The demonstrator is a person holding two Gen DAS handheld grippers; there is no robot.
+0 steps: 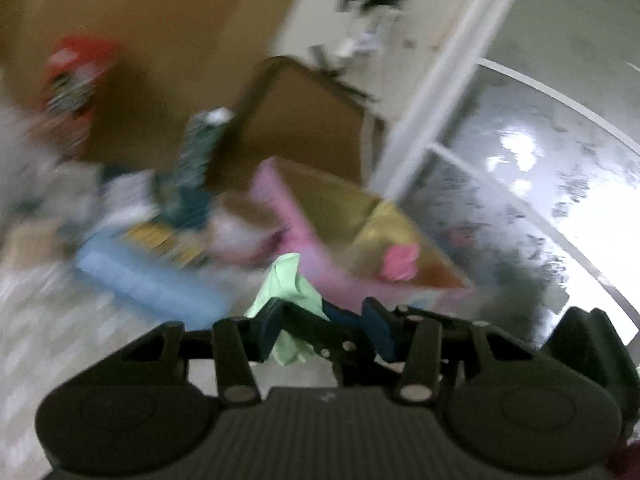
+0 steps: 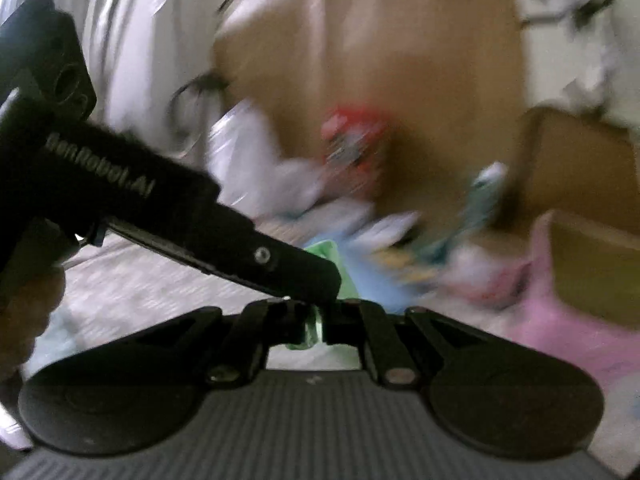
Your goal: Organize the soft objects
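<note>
A light green cloth point(image 1: 286, 280) hangs in the air between both grippers, above a pale floor. In the left wrist view my left gripper point(image 1: 320, 330) is closed around the cloth, which bunches against its left blue pad. A dark finger of the other tool crosses between the jaws. In the right wrist view my right gripper point(image 2: 320, 322) is shut on a fold of the same green cloth point(image 2: 312, 330). One of my left gripper's fingers point(image 2: 296, 268) reaches in from the upper left just above it. Everything is motion-blurred.
A pink box point(image 1: 298, 220) with a brown inside lies open on the floor, a pink cloth point(image 1: 400, 260) in it. A light blue item point(image 1: 152, 280), mixed soft clutter, a red package point(image 1: 76, 76) and large cardboard boxes point(image 1: 304, 128) lie behind. A glass door point(image 1: 540, 168) is right. A hand point(image 2: 24, 312) holds the left tool.
</note>
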